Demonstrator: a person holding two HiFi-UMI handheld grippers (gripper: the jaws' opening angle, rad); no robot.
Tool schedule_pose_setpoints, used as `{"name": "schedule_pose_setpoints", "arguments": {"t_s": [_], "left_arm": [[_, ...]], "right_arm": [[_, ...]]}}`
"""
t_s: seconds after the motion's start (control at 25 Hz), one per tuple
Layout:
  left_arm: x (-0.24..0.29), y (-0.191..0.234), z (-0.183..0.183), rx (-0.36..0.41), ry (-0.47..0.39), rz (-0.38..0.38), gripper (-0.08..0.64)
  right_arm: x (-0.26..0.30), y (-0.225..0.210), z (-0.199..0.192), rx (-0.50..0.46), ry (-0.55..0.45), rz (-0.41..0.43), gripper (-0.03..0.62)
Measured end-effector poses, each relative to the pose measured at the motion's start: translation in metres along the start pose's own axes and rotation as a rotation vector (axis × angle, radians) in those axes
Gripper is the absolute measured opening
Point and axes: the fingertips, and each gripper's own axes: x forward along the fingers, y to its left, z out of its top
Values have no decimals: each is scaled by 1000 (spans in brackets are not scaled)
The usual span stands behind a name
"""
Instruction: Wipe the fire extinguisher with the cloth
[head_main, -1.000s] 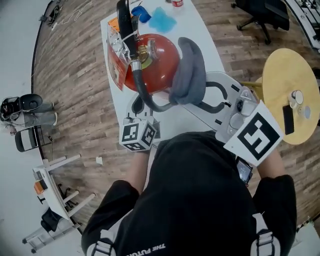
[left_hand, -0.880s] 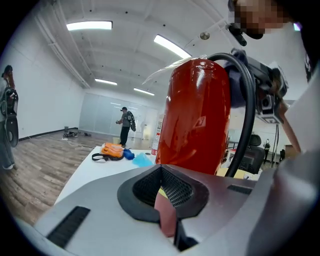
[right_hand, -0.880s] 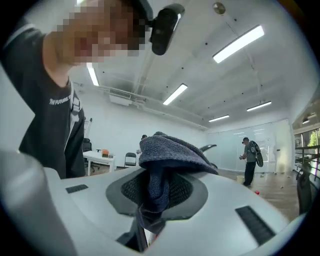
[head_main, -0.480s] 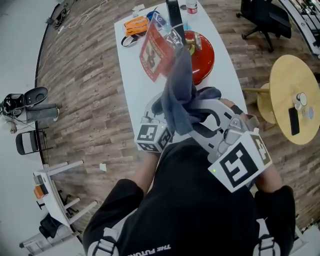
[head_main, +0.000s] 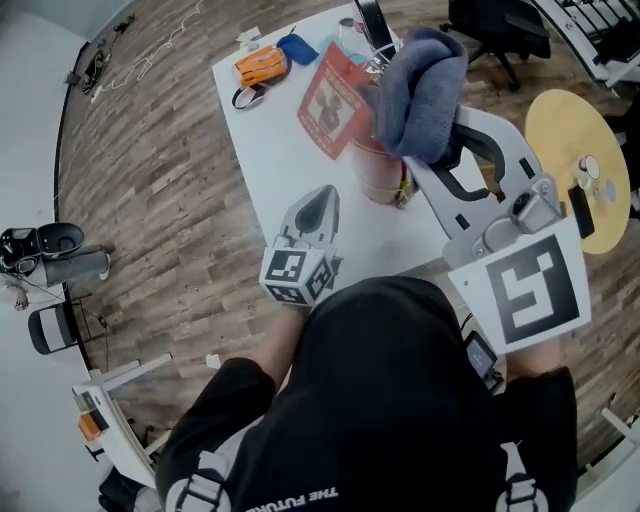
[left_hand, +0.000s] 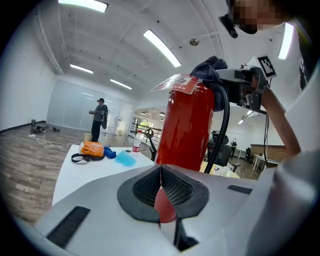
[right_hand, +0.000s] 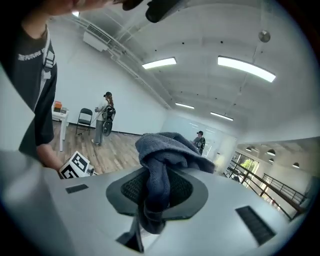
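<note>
Right gripper (head_main: 437, 150) is clamped on the bunched cloth (head_main: 420, 90), held against the top of the fire extinguisher (head_main: 378, 175) — upright on the white table (head_main: 270, 150). Left gripper (head_main: 320, 200), nearer, is closed and empty. Wiping looks barely begun — the red body probably remains.

fire extinguisher (left_hand: 192, 125): bright red body, black hose
tag (head_main: 335, 100): red too, dark print I can't read
cloth (right_hand: 170, 145): dusty blue-grey, plain
left gripper (left_hand: 161, 170): pale grey shell, black mesh-textured pads
right gripper (right_hand: 157, 174): same grey and black
marker cube (head_main: 295, 275): white with black square patterns
table (head_main: 270, 170): plain white
pouch (head_main: 262, 68): orange, black strap
floor (head_main: 150, 180): brown wood planks
side table (head_main: 560, 130): yellowish wood
</note>
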Motion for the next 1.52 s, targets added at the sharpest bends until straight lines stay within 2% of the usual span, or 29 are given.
{"name": "schedule_pose_setpoints", "arguments": {"t_s": [0.12, 0.2, 0.36, 0.44, 0.52, 0.6, 0.64, 0.76, 0.84, 1.0, 1.08, 1.2, 1.4, 1.52], "left_arm": [[3, -1, 1, 8, -1, -42, 21], [2, -2, 1, 9, 3, -67, 21], [-2, 2, -10, 9, 34, -99, 22], [-4, 3, -15, 1, 46, -108, 21], [-8, 4, -18, -5, 47, -111, 21], [-13, 8, -21, -9, 50, -104, 22], [-15, 11, -22, -10, 52, -98, 21], [-22, 18, -24, -17, 49, -79, 21], [-29, 23, -22, -23, 39, -63, 21], [-43, 32, -19, -29, 24, -37, 22], [-46, 35, -22, -31, 25, -32, 21], [-50, 40, -23, -39, 19, -26, 22], [-55, 46, -20, -45, 2, -18, 22], [-56, 49, -23, -58, 7, -12, 21]], "right_arm": [[-13, 14, -13, 55, -19, -46, 77], [-22, 29, -39, 125, 24, -46, 77], [-17, 74, -144, 289, 329, 32, 77], [6, 92, -204, 319, 415, 43, 77], [25, 102, -255, 376, 418, 25, 77], [33, 107, -286, 488, 372, 18, 115], [37, 114, -301, 515, 390, 26, 114], [57, 153, -361, 436, 585, 86, 112], [74, 173, -395, 439, 637, 88, 110], [81, 176, -409, 559, 536, 8, 112], [80, 176, -410, 585, 524, 11, 112], [81, 176, -407, 589, 555, 41, 112], [58, 161, -382, 633, 508, -31, 112], [46, 155, -361, 561, 479, -9, 156]]}}
